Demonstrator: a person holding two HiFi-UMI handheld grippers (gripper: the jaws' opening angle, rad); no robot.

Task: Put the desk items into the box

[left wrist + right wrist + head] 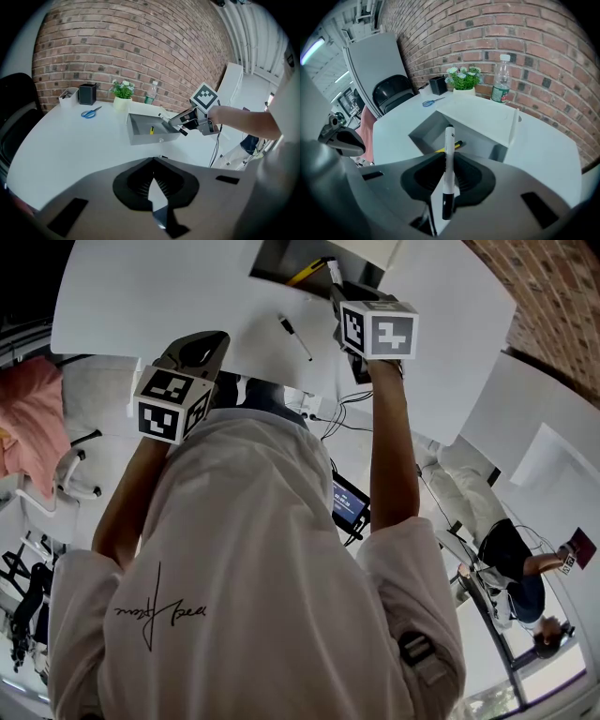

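A grey open box [423,131] lies on the white desk with a yellow pen [453,146] inside. My right gripper [449,158] is shut on a white marker [449,154] with a black cap, held upright just before the box's near wall. From the left gripper view, the right gripper [182,123] hovers at the right rim of the box [140,136]. My left gripper [153,161] is shut and empty, well back from the box. In the head view, the left gripper [199,345] hangs near the desk edge, and another black-and-white marker [295,337] lies on the desk between the grippers.
Blue scissors [90,113], a black pen holder [87,93], a white tray [68,96], a potted plant [123,93] and a water bottle [150,94] stand along the brick wall. The box's white lid [483,115] lies behind it. A black chair [395,93] stands left.
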